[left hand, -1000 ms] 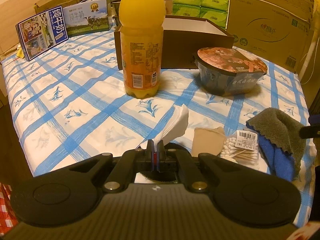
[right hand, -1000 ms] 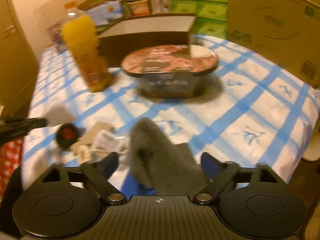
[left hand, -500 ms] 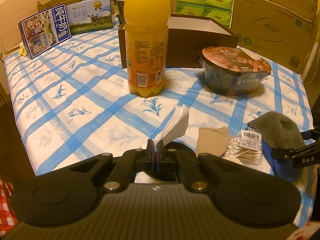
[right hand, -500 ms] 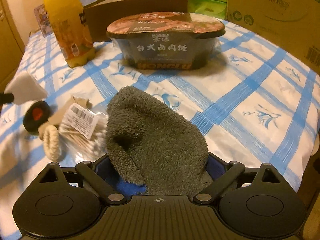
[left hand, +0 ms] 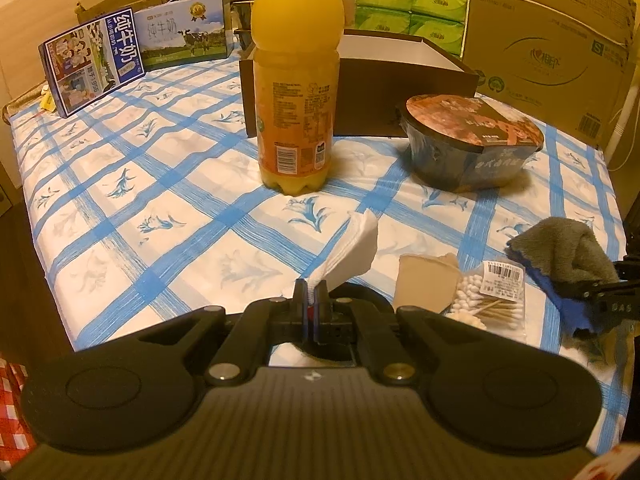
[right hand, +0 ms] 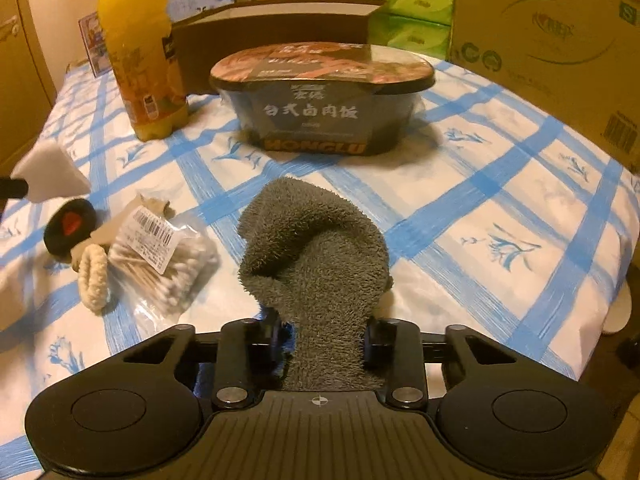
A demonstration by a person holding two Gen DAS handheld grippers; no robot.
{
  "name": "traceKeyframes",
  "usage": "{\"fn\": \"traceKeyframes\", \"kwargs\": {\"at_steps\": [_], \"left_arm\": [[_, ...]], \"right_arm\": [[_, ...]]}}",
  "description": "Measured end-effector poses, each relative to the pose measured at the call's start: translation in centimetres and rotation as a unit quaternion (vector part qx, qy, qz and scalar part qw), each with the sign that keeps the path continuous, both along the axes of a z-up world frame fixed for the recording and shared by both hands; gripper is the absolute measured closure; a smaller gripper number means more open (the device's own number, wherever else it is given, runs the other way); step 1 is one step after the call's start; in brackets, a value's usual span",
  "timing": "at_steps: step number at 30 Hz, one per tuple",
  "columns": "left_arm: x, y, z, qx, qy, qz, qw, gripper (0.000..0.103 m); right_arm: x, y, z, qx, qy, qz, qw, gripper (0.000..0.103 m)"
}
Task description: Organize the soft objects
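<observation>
**Both grippers gripping soft items**

Left gripper (left hand: pixel 311 300) clenched on white tissue (left hand: pixel 352 248) above blue-checked tablecloth (left hand: pixel 160 184). Right gripper (right hand: pixel 320 338), jaws just closing, squeezing grey-and-blue towel (right hand: pixel 316 248) beside bag of cotton swabs (right hand: pixel 168 268), near lidded bowl (right hand: pixel 324 100).

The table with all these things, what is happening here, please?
A person is sorting soft things on a checked tablecloth, one hand-held gripper in each hand. The left hand-held gripper is shut on a white tissue. The right hand-held gripper has just been closing on a grey towel, which bunches up between its fingers. A juice bottle, a food bowl and a bag of cotton swabs lie untouched.
</observation>
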State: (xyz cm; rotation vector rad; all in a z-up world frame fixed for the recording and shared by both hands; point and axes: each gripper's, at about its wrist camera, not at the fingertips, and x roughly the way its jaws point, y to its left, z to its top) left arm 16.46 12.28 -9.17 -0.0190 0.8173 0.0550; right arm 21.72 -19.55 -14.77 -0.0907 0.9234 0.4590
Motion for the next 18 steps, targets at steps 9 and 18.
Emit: {"fn": "traceKeyframes", "kwargs": {"at_steps": [9,18], "left_arm": [[0.0,0.8,0.5,0.007,-0.008,0.012,0.9999,0.101],[0.2,2.4,1.2,0.023,-0.015,0.027,0.9993,0.101]], "right_arm": [[-0.3,-1.4,3.1,0.048,-0.001,-0.007,0.999,0.071],[0.8,-1.2,6.5,0.092,-0.013,0.000,0.996,0.071]]}}
